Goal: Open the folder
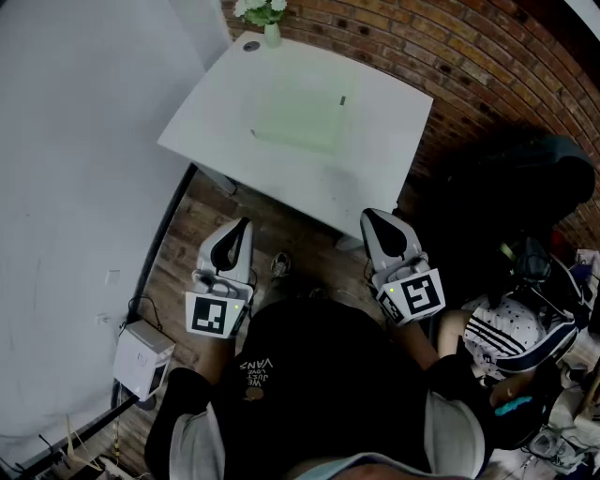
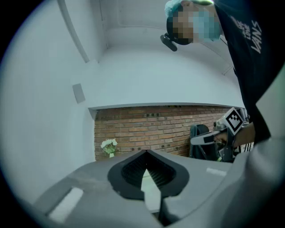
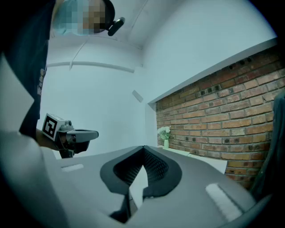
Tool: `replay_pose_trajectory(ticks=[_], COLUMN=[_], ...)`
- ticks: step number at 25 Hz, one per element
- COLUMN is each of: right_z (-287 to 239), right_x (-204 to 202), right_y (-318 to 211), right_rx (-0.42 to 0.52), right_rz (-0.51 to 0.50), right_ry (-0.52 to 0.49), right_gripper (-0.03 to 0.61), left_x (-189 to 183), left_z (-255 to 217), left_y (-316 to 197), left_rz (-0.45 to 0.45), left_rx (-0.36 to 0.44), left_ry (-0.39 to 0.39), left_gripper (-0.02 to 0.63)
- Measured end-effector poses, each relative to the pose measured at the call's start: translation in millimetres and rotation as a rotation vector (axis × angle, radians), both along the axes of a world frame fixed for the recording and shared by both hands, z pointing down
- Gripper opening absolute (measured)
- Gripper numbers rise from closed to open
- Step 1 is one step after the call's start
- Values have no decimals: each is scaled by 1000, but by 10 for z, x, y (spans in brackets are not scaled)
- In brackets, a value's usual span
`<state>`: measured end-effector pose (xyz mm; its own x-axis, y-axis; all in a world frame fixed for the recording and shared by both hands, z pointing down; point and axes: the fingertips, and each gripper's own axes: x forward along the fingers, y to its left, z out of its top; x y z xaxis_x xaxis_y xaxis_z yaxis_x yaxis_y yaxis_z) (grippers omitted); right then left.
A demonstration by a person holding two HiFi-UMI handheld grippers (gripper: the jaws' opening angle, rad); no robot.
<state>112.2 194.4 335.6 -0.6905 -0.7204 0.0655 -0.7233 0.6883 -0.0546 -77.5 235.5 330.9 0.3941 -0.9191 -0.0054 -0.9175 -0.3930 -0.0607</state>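
a big white wall (image 1: 84,187) fills the left side, and a red brick wall (image 1: 450,56) runs along the back; a white worktop (image 1: 375,159) stands in the corner where they meet, on a brown wood floor (image 1: 187,234); a person in a black shirt (image 1: 319,375) stands back from the near edge of the worktop; a heap of dark bags (image 1: 525,187) sits to the right; the folder (image 1: 298,117) is pale green and lies flat near the middle of the worktop, well away from both claws; the left claw (image 1: 246,223) and the right claw (image 1: 367,216) are held side by side close to the person's body, both pointing at the worktop, short of its near edge; the left claw is closed tight, tips together, with nothing in it; the right claw also has its tips pressed together and holds nothing; a small white box (image 1: 142,358) rests on the floor by the white wall; a little vase of white flowers (image 1: 270,28) stands at the far corner of the worktop.
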Motion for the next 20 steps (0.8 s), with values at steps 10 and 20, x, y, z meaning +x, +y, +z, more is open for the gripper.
replay_pose_trajectory(ticks=[10, 20], right_z=[-45, -24], right_x=[85, -33], right_y=[28, -91], right_rx=[9, 21], right_rz=[-21, 11], right_ry=[-55, -28], right_gripper=[-2, -2], left_x=[117, -9], left_z=[47, 59], left_y=[25, -238], left_rz=[-30, 20], left_rx=[-28, -19], left_ry=[-5, 20], left_gripper=[0, 0])
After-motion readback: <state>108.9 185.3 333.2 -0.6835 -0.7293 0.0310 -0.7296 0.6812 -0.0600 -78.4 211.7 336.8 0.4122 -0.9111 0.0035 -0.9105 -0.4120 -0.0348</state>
